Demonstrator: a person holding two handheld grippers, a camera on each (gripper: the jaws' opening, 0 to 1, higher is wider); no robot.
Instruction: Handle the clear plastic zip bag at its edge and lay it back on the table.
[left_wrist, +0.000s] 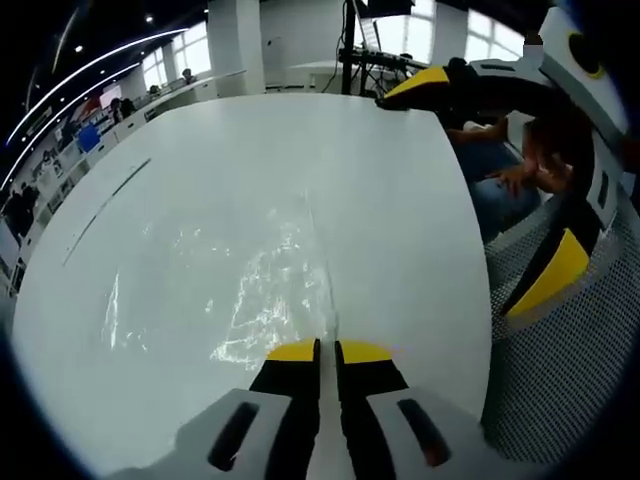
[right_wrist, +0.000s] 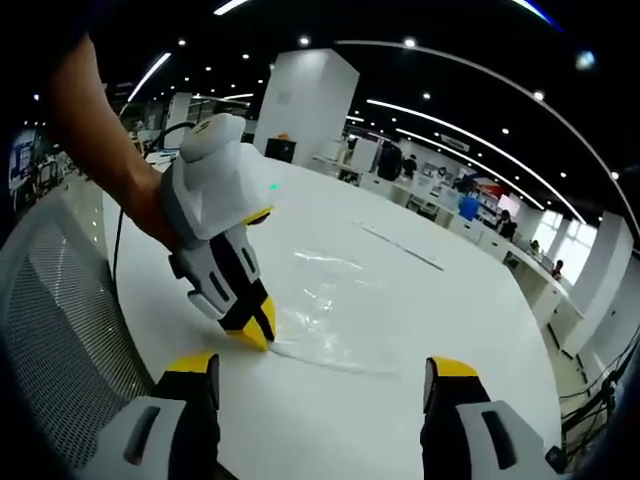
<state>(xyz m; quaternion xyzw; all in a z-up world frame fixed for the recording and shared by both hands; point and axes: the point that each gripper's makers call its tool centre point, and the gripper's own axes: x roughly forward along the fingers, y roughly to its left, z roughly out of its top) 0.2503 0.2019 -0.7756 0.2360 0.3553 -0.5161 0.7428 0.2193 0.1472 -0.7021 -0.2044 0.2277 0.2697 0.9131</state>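
1. Zip bag (left_wrist: 255, 290) lies flat on white bench (left_wrist: 400, 220), so only its near edge offers a grip.
2. Left gripper (left_wrist: 327, 352) fingers pinch that edge.
3. Right gripper (right_wrist: 325, 372) fingers wide, holding nothing, off the bag.

The clear plastic zip bag (right_wrist: 335, 315) lies flat and crinkled on the white table (right_wrist: 420, 300), its near edge pinched between yellow-tipped jaws.

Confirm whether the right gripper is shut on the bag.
No. In the right gripper view the right gripper stands wide open short of the bag; the left gripper pinches the bag's edge.
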